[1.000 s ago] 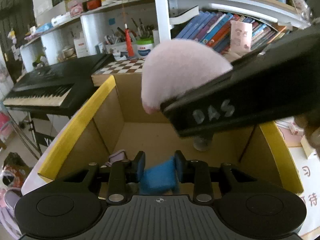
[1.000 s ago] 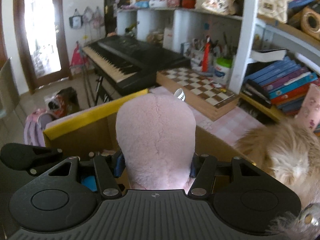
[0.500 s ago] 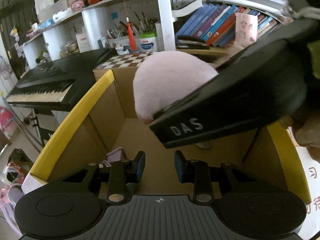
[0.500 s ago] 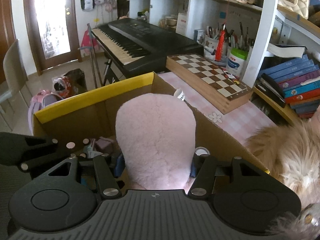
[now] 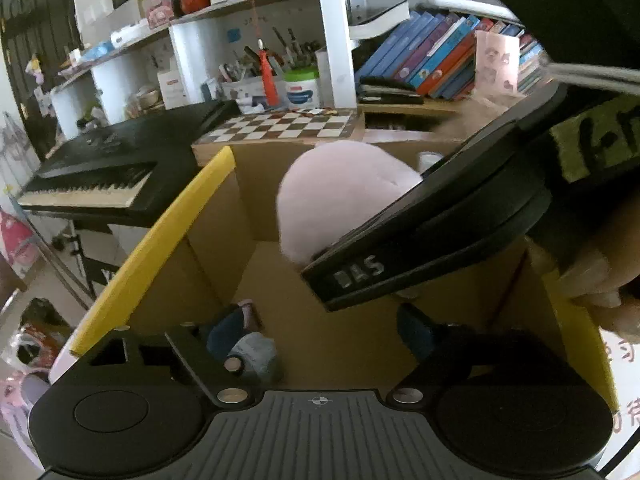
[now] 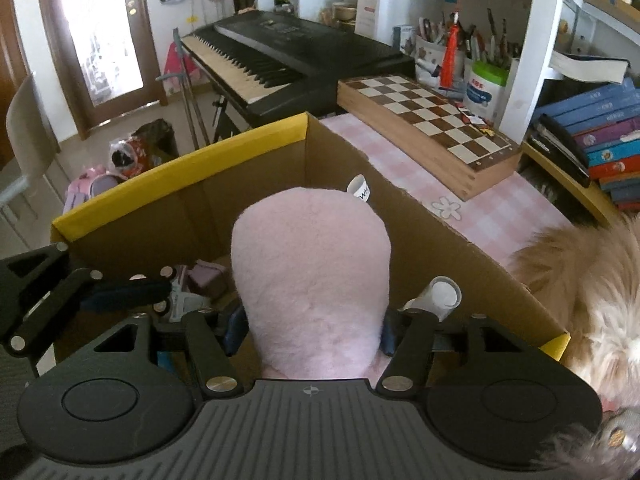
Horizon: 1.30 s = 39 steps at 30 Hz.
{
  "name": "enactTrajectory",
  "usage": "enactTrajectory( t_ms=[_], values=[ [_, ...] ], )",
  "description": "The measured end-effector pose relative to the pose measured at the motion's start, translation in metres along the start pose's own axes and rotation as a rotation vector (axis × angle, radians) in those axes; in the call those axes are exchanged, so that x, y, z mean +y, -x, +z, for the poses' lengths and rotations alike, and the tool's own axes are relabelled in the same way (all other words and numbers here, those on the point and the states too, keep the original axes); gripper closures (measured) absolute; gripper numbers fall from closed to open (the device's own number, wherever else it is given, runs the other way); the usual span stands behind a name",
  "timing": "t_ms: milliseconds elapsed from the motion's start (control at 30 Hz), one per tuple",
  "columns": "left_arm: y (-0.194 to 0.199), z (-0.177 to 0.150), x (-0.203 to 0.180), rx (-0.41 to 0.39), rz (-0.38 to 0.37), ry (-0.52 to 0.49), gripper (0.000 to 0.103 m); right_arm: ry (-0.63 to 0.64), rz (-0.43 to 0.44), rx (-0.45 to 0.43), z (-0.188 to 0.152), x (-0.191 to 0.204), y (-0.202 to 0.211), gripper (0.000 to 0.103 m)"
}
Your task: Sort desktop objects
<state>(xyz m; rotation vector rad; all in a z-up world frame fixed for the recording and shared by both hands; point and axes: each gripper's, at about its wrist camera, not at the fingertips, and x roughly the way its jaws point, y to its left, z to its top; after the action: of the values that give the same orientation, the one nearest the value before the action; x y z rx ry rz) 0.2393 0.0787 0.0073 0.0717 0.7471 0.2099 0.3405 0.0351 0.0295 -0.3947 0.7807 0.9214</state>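
Observation:
A cardboard box with yellow-taped flaps (image 5: 152, 248) (image 6: 180, 172) stands on the desk. My right gripper (image 6: 310, 328) is shut on a pink plush toy (image 6: 312, 280) and holds it over the box opening; the toy also shows in the left wrist view (image 5: 340, 192). My left gripper (image 5: 320, 332) is open and empty, inside the top of the box. Small items lie on the box floor below it, among them a purple object (image 6: 208, 276) and a grey-blue one (image 5: 252, 354). A white tube (image 6: 438, 298) leans on the box's right wall.
A chessboard case (image 6: 432, 120) lies on the pink checked tablecloth (image 6: 500, 216) behind the box. A black keyboard (image 6: 272, 52) stands to the left. Shelves with books (image 5: 436, 56) and pen cups (image 6: 480, 80) are behind. A fluffy beige plush (image 6: 580, 280) sits right of the box.
My left gripper let go of a blue object and opened wide. My right gripper lowered the pink plush toward the box opening.

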Motion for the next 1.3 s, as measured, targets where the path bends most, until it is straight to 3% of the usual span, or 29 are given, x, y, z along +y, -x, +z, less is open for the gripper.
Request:
enactTrajectory(
  t_ms=[233, 600, 967, 1300],
  values=[
    [0.006, 0.004, 0.006, 0.009, 0.009, 0.03, 0.008, -0.062, -0.018, -0.05, -0.002, -0.008, 0.016, 0.036],
    [0.023, 0.003, 0.014, -0.027, -0.004, 0.041, 0.006, -0.215, -0.081, -0.17, -0.014, -0.012, 0.061, 0.029],
    [0.035, -0.005, 0.019, -0.053, -0.048, 0.033, 0.006, -0.289, -0.231, -0.266, -0.044, -0.006, 0.104, 0.023],
    [0.061, -0.009, 0.026, -0.083, -0.14, 0.067, 0.006, -0.453, -0.352, -0.293, -0.09, 0.0, 0.144, 0.022]
  ],
)
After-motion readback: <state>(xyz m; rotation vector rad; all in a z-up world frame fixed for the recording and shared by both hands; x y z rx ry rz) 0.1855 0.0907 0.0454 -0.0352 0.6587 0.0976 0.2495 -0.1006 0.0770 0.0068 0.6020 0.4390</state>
